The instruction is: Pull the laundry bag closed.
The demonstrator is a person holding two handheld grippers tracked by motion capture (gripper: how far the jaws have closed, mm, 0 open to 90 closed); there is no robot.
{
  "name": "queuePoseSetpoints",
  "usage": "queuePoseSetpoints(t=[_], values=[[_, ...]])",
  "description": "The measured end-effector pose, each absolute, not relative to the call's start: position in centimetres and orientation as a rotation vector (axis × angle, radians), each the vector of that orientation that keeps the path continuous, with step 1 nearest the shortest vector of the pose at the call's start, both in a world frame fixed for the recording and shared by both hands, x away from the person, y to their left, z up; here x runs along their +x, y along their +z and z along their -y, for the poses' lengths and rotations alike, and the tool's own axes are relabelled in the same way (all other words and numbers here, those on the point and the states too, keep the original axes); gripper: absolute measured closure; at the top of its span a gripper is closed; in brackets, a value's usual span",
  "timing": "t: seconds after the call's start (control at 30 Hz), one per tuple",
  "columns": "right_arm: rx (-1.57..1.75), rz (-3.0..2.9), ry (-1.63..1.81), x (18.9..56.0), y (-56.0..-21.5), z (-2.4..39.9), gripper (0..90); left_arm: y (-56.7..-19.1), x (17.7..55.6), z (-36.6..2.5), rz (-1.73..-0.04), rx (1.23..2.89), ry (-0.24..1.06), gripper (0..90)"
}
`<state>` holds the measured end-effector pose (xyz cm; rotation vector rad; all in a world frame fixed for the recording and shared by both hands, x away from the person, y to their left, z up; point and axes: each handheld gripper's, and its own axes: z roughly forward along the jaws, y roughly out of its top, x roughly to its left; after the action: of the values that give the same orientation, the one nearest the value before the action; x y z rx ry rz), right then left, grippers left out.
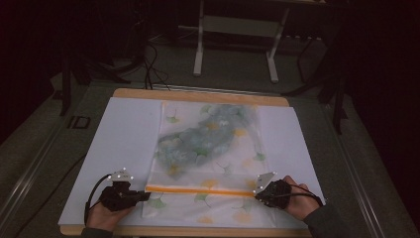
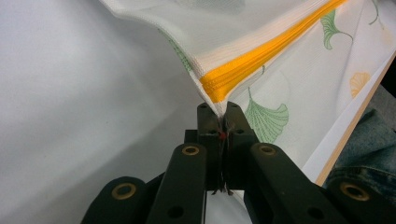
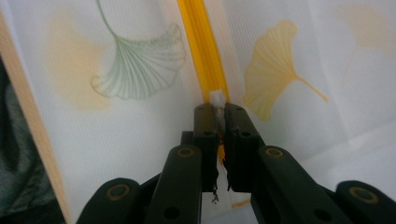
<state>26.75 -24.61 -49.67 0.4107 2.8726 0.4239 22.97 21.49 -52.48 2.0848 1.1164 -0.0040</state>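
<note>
1. High view, counted: one wooden table (image 1: 198, 95), one white sheet (image 1: 119, 144) on it, one mesh bag (image 1: 208, 148) with ginkgo leaf print lying on the sheet, and one orange zipper (image 1: 198, 189) running across the bag near the person's edge. One bluish bundle (image 1: 203, 139) shows through the mesh. Two grippers: left gripper (image 1: 147, 194) at the left end of the zipper, right gripper (image 1: 256, 194) at the right end.
2. Left gripper view: left gripper (image 2: 223, 114) has its jaws closed tight on the corner of the bag, where the zipper (image 2: 252, 65) ends; the fabric rises a little from the sheet (image 2: 70, 116). One green leaf and one orange leaf are printed beside.
3. Right gripper view: right gripper (image 3: 217, 112) has its jaws pressed together on the small white zipper pull (image 3: 217, 99), at the zipper (image 3: 201, 42). No writing can be read in any view.
</note>
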Motion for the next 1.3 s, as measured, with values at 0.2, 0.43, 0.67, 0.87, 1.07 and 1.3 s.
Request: queuePoseSetpoints(t=[0.2, 0.43, 0.67, 0.87, 1.07, 1.3], values=[[0.422, -2.867, 0.422, 26.8, -49.5, 25.1, 84.6, -52.5, 23.0, -21.4, -1.112, 2.087, -0.012, 88.2], [0.417, -2.868, 0.389, 26.9, -49.1, 25.3, 84.6, -52.6, 23.0, -21.5, -1.113, 2.092, -0.013, 88.2], [0.436, -2.868, 0.382, 26.9, -49.0, 26.1, 84.6, -52.6, 23.0, -21.5, -1.116, 2.094, -0.013, 88.2], [0.463, -2.877, 0.367, 26.9, -48.9, 27.2, 84.6, -52.7, 23.1, -21.5, -1.114, 2.097, -0.016, 88.3], [0.485, -2.891, 0.374, 26.9, -49.0, 27.9, 84.5, -52.8, 23.0, -21.5, -1.116, 2.096, -0.027, 88.3], [0.506, -2.891, 0.408, 26.9, -49.2, 28.2, 84.4, -52.8, 22.9, -21.3, -1.093, 2.108, -0.037, 88.1]])
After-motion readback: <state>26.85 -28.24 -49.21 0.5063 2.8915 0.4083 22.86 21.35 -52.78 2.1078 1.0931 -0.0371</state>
